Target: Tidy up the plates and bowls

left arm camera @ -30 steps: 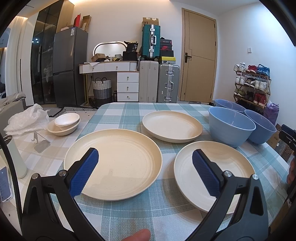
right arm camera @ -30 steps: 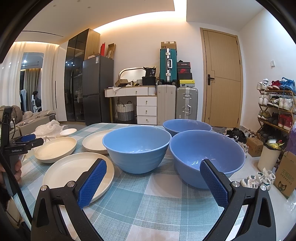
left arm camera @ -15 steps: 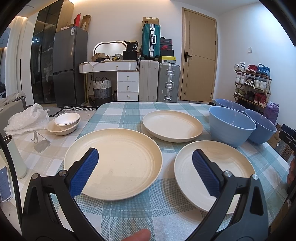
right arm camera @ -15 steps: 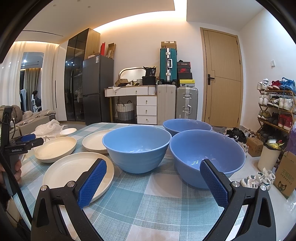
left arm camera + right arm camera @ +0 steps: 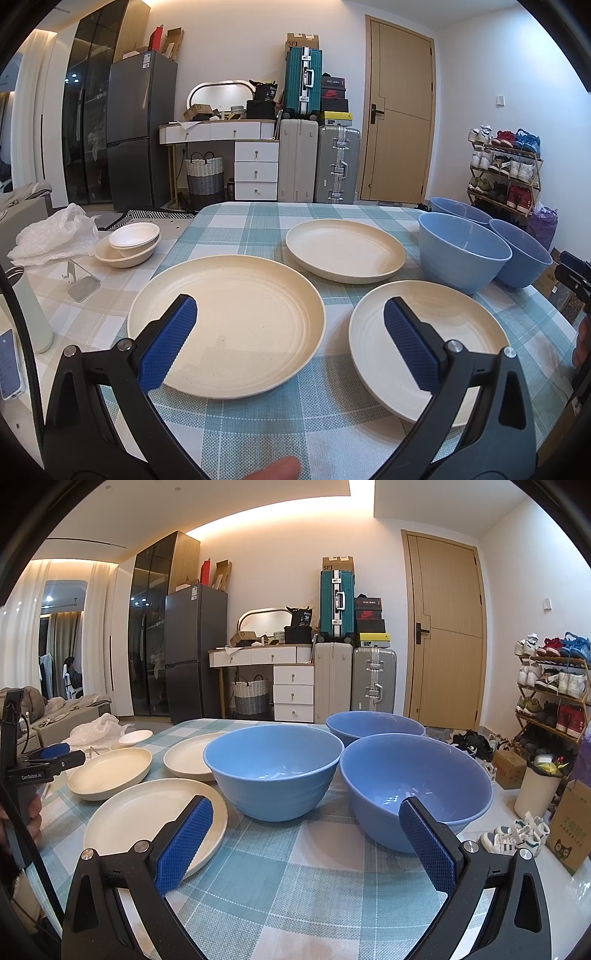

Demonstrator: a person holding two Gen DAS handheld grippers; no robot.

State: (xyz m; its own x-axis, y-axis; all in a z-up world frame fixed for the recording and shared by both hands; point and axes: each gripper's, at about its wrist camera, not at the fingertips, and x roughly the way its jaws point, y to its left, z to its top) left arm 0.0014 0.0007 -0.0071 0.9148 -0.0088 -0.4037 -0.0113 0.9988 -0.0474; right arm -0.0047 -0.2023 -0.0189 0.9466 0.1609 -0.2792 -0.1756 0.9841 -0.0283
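While both tools hang above the near edge of the table (image 5: pixel 258 221), the left hand-held gripper (image 5: pixel 290 345) is released, its 2 blue ridged pads spread wide with nothing between them, over the gap between 2 cream plates. The right hand-held gripper (image 5: pixel 304 840) is likewise released and carries nothing. A woven cloth in a teal and white check covers the table. 3 round cream plates with a fine speckle and shallow raised rims lie flat on it: the large plate (image 5: pixel 227 326) near the left side, the right plate (image 5: pixel 428 341) near the near edge, and the far plate (image 5: pixel 345 249) behind them toward the middle, none overlapping. 3 smooth matte blue bowls stand upright in a tight cluster by the right edge: the middle bowl (image 5: pixel 273 770), the near bowl (image 5: pixel 415 788) just beside it at the edge, and the far bowl (image 5: pixel 375 725) behind both. Toward the left edge, a small white bowl (image 5: pixel 135 234) sits nested inside a cream bowl (image 5: pixel 127 254), near a crumpled white plastic bag (image 5: pixel 55 236).
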